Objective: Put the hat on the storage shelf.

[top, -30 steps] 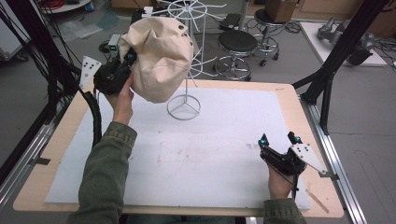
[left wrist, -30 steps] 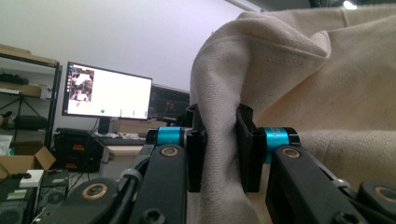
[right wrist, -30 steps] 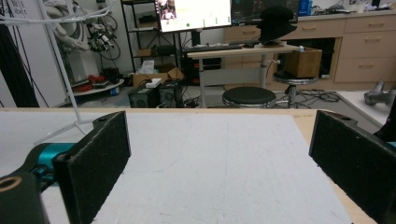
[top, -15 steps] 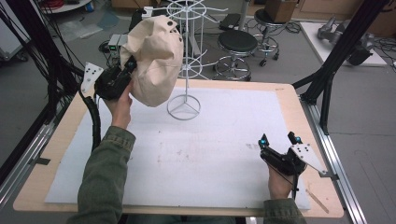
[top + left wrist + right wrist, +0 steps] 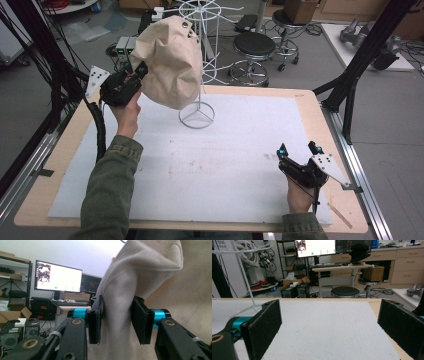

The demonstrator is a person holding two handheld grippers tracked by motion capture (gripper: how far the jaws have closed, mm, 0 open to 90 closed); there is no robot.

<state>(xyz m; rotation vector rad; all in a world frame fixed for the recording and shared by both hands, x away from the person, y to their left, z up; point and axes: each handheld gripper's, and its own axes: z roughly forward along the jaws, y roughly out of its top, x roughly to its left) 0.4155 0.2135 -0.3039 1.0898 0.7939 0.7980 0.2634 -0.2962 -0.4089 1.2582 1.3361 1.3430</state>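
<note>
Cloth hat (image 5: 170,60), soft and light, hangs on the wire rack (image 5: 200,65) beside the left tool (image 5: 131,80). Left gripper view: jaws have just been opening, its fold (image 5: 117,315) loose between. Right gripper view: right tool (image 5: 329,322) wide, empty above the desk (image 5: 332,325).

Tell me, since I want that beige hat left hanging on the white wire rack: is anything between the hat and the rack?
Nothing visible. The beige hat already hangs against the white wire rack. A fold of it lies between the left claw jaws, which have just been opening; whether the pads still press it is unclear.
</note>
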